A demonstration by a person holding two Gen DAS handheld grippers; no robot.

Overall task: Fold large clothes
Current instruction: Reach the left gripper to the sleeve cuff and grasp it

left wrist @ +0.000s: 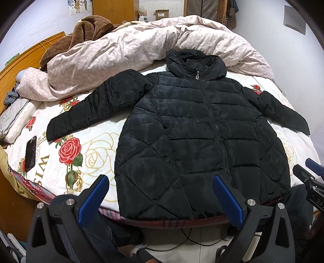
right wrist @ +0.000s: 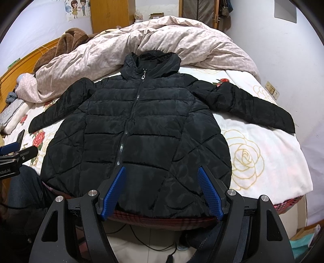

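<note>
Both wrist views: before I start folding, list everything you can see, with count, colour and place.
jacket: 1, black, hooded, zipped, flat on the bed, sleeves spread, hem at the near edge
sheet: 1, white with red and gold roses, under the jacket
duvet: 1, pale pink, bunched behind the hood
blanket: 1, brown, far left by the headboard
phone: 1, black, on the sheet, left of the jacket
headboard: 1, orange wood, far left
box: 1, cardboard, beyond the bed
left gripper: 1, black with blue pads, open, before the hem
right gripper: 1, black with blue pads, open, before the hem
</note>
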